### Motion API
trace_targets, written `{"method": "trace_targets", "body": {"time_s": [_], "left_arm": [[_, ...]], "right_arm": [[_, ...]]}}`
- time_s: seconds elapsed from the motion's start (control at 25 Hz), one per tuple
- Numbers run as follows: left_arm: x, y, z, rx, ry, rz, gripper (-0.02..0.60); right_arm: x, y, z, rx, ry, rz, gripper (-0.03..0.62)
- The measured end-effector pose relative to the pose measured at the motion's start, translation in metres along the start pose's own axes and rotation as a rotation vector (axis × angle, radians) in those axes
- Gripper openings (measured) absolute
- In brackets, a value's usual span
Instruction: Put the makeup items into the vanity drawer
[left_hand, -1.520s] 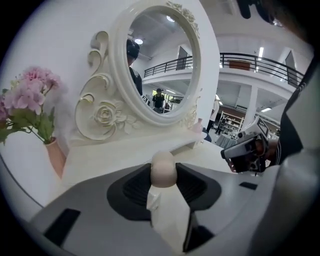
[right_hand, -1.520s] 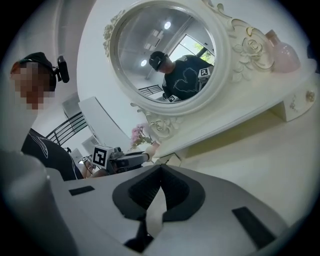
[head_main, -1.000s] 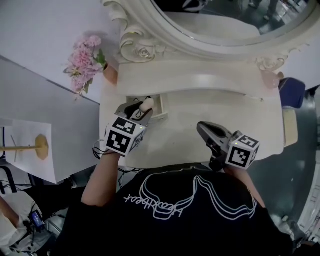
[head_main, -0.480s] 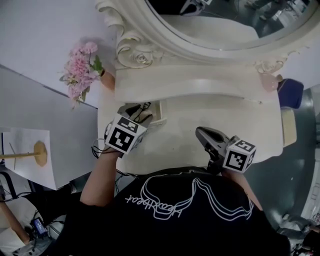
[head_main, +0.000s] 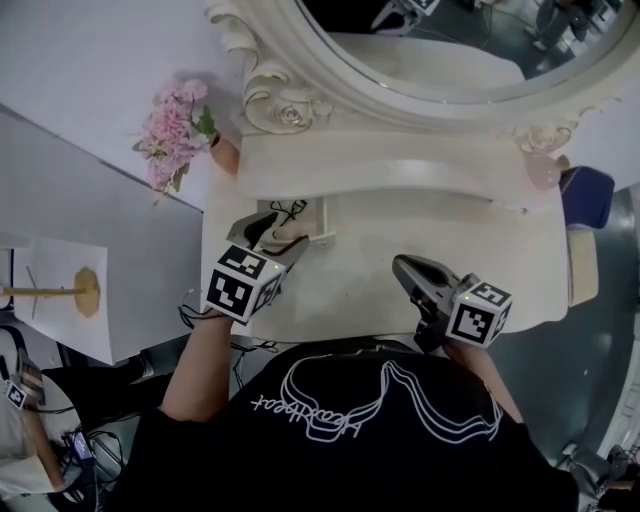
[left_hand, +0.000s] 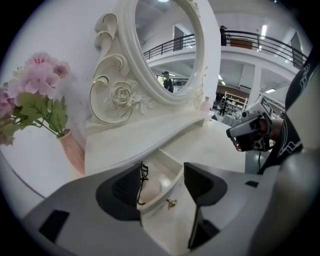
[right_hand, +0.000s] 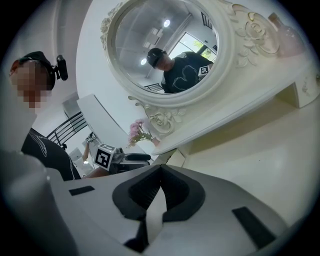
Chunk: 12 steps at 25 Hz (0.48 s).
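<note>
A small drawer (head_main: 322, 218) stands pulled out of the white vanity (head_main: 400, 260) at its left end. In it lie a beige makeup sponge (left_hand: 150, 189) and a black wiry lash tool (left_hand: 143, 174). My left gripper (head_main: 270, 238) hovers just in front of the drawer (left_hand: 167, 192), pointing down at it. Its jaws have just been opening and are open, with nothing between the pads. My right gripper (head_main: 412, 272) rests over the tabletop to the right. In the right gripper view my right gripper (right_hand: 160, 172) has its jaws shut and empty.
Above the drawer runs a raised shelf (head_main: 400, 160) under an ornate oval mirror (head_main: 430, 50). A vase of pink flowers (head_main: 178, 130) stands at the far left, a pink item (head_main: 545, 170) at the shelf's right end. The drawer has a small brass knob (left_hand: 171, 202).
The left gripper held the beige sponge and black tool over the drawer; now they lie in the drawer, the jaws have spread, and the gripper has drawn back. The right gripper has not moved.
</note>
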<state>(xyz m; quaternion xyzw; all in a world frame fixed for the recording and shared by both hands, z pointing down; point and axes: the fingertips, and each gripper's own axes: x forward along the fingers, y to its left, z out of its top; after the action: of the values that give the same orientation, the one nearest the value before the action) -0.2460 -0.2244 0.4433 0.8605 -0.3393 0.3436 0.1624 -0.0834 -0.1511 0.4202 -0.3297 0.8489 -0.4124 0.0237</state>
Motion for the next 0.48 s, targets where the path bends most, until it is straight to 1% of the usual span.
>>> {"method": "trace_targets", "body": {"time_s": [0.08, 0.16, 0.28, 0.36, 0.4, 0.48], "left_arm": [[-0.008, -0.012, 0.001, -0.012, -0.016, 0.009, 0.233], [-0.014, -0.035, 0.003, -0.039, -0.037, -0.022, 0.221], [-0.023, -0.075, 0.013, -0.143, -0.106, -0.121, 0.194], [-0.031, -0.1, 0.025, -0.21, -0.167, -0.188, 0.16], [-0.035, -0.112, 0.03, -0.229, -0.193, -0.216, 0.144], [-0.043, -0.135, 0.039, -0.241, -0.24, -0.259, 0.113]], "right_arm": [[-0.003, 0.005, 0.001, -0.015, 0.002, 0.013, 0.003], [-0.009, 0.01, 0.003, -0.038, 0.003, 0.026, 0.003], [-0.023, 0.021, 0.004, -0.077, 0.004, 0.055, 0.003], [-0.034, 0.026, 0.006, -0.103, 0.002, 0.061, 0.003], [-0.04, 0.028, 0.007, -0.116, -0.002, 0.058, 0.003], [-0.052, 0.032, 0.008, -0.138, -0.013, 0.056, 0.003]]}}
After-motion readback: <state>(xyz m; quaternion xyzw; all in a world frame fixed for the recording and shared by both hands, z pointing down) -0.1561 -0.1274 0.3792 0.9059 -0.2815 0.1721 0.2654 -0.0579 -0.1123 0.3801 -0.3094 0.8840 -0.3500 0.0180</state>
